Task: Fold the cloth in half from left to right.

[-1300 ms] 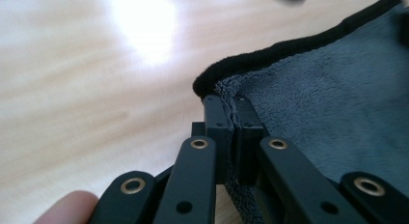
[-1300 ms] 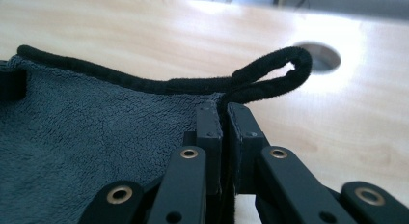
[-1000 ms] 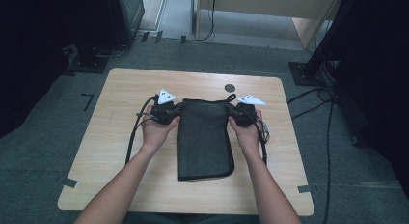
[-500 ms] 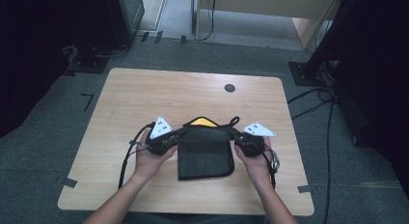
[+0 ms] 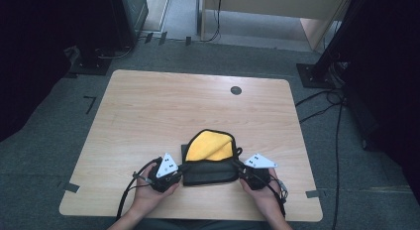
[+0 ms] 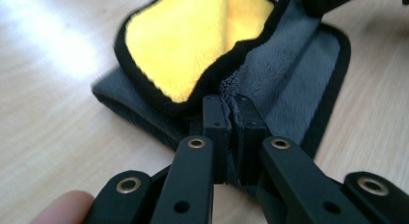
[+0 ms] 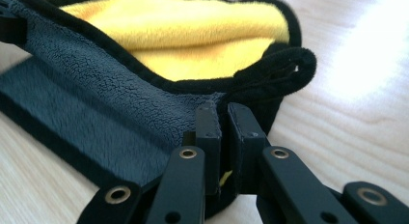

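A cloth [image 5: 210,163], dark grey on one side and yellow on the other with black trim, lies near the table's front edge, folded toward the person. My left gripper [image 5: 179,169] is shut on the cloth's [image 6: 284,69] left corner, the jaws pressed together on the grey edge. My right gripper [image 5: 239,169] is shut on the cloth's [image 7: 111,113] right corner. The held edge stretches between both grippers, and the yellow side bulges up behind it.
The wooden table [image 5: 163,111] has a small dark round grommet [image 5: 236,90] at its far right. Cables trail from both grippers over the front edge. Grey carpet, dark stands and floor cables surround the table.
Both grippers have pulled the cloth's far edge toward the person, folding the cloth over itself. The long grey cloth is now a short fold with its yellow side showing.
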The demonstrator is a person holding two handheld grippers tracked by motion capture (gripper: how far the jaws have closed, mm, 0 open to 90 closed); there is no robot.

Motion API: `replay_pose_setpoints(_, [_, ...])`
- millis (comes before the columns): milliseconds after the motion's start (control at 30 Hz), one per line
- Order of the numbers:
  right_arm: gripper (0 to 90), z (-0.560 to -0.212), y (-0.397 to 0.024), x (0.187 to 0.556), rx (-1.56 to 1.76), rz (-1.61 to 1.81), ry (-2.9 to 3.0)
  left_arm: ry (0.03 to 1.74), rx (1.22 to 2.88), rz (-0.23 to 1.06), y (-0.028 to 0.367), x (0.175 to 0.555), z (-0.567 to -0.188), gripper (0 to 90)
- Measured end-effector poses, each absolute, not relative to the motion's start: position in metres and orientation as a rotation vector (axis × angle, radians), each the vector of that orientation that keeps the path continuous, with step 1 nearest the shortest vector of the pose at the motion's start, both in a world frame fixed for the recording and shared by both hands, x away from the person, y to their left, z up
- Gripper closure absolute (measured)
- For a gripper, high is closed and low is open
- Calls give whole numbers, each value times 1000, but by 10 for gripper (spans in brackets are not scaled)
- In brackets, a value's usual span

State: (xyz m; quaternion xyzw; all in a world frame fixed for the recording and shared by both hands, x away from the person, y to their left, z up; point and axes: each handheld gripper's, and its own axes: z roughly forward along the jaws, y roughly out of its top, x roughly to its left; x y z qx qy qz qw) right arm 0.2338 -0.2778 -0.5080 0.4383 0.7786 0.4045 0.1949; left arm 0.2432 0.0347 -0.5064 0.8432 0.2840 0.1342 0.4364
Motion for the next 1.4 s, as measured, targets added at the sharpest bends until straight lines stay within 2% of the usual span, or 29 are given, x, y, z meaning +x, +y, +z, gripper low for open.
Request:
replay_pose_setpoints(300, [809, -507, -281, 221, 1194, 1105, 2200, 671, 2142, 356, 37, 236, -510, 843])
replay_pose_setpoints(500, [612, -507, -294, 211, 1228, 1137, 2240, 699, 2085, 252, 51, 235, -503, 643])
replay_pose_setpoints(567, [599, -502, -303, 209, 1223, 1142, 2233, 709, 2065, 222, 56, 237, -502, 586])
replay_pose_setpoints(733, [607, -488, -321, 220, 1288, 1156, 2136, 780, 1975, 203, 59, 248, -494, 545])
replay_pose_setpoints(867, [598, -473, -317, 254, 1339, 1152, 2089, 844, 1956, 213, 51, 257, -490, 529])
replay_pose_setpoints(1067, [582, -463, -282, 324, 1361, 1179, 2121, 914, 1965, 205, 42, 260, -497, 521])
replay_pose_setpoints(1233, [565, -472, -239, 371, 1348, 1134, 2236, 920, 1986, 214, 42, 257, -501, 523])
replay_pose_setpoints(1400, [563, -489, -220, 389, 1392, 1097, 2278, 923, 2018, 212, 43, 255, -508, 538])
